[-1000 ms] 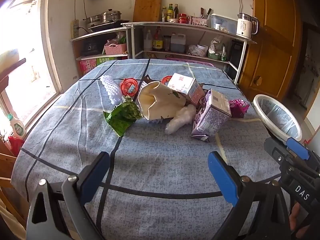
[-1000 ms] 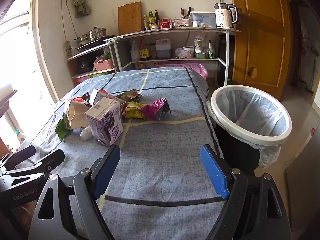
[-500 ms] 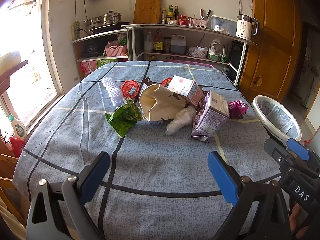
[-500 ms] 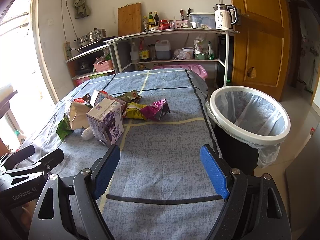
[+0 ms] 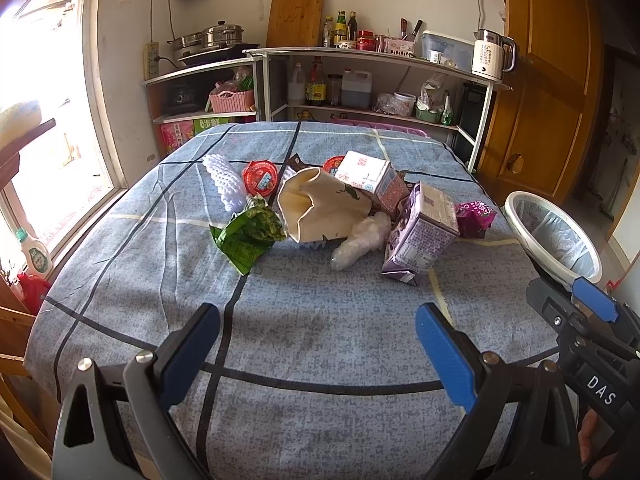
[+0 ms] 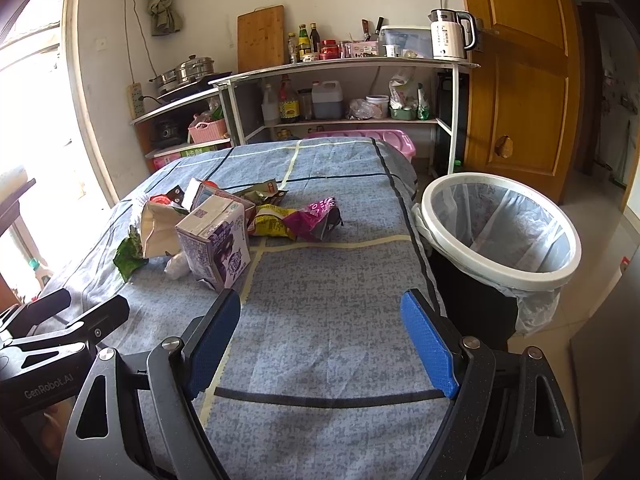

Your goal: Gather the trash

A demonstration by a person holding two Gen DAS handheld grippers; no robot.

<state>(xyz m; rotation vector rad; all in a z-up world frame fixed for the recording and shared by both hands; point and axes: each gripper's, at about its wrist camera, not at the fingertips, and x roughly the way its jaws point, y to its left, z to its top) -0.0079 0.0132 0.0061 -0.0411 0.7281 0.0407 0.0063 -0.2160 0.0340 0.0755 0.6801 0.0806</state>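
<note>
A: Where is the trash?
B: Heaped mid-table; the purple carton (image 6: 216, 242) lies nearest the lined bin (image 6: 500, 232).
A: And the grippers?
B: Left gripper (image 5: 316, 344) and right gripper (image 6: 320, 332) hang spread, empty. Take the carton's narrow sides first.

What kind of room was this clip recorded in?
Most likely a home kitchen or dining area: open shelves hold oil and sauce bottles, a steamer pot sits on a cooker, and an electric kettle stands near a cloth-covered table.

left tool (image 5: 316, 344): black frame, blue pads, silver screws | right tool (image 6: 320, 336): same
</note>
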